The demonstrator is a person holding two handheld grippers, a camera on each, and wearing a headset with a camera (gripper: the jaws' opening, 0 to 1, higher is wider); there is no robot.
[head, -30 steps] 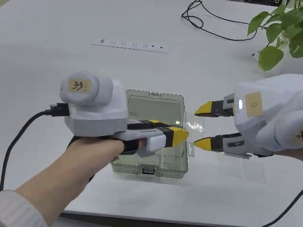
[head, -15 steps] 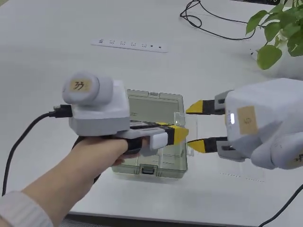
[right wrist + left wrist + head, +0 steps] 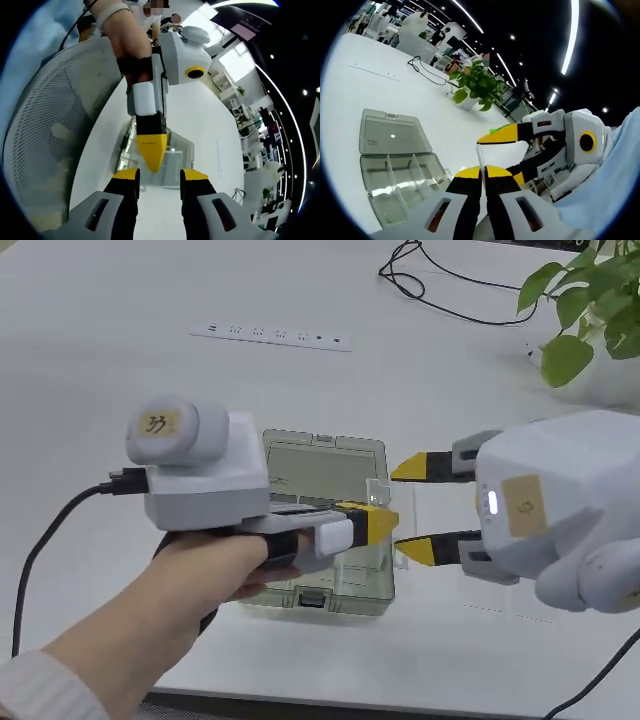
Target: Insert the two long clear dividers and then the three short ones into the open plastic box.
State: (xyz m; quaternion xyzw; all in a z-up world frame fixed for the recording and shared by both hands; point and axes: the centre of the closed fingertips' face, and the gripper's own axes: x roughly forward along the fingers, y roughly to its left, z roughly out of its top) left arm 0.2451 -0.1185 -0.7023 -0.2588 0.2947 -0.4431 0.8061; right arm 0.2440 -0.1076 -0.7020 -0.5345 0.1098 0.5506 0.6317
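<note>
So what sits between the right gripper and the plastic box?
The left gripper, shut on a clear divider, sits before the plastic box, as the right gripper view shows.

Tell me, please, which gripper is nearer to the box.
Left. The left gripper hangs above the right edge of the box, shut on a clear divider. The right gripper is open, farther off to the box's right.
</note>
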